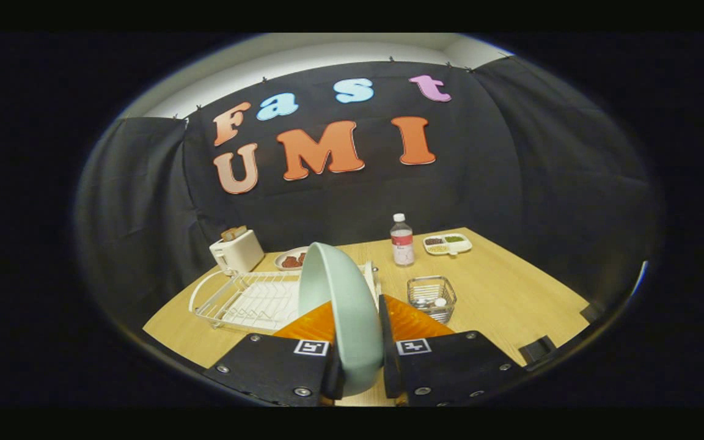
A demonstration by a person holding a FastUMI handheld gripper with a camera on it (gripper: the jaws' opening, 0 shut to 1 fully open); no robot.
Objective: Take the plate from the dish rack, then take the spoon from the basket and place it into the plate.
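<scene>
The hand-held gripper (358, 366) was clamped on the pale green plate (343, 305), one finger pressed against each face, so the plate stood on edge between the fingers and rose above them. The plate was held over the near side of the wooden desk (511, 293), in front of the white wire dish rack (248, 299), and it hid the rack's right end. Just right of the plate sat the small wire basket (431, 297); a pale spoon end (440, 302) showed inside it, the rest hard to make out. Beyond the plate stood a white toaster (237, 250), a dish of reddish food (291, 259) partly covered by the plate's rim, a capped bottle (401, 241) and a divided tray (447, 244).
</scene>
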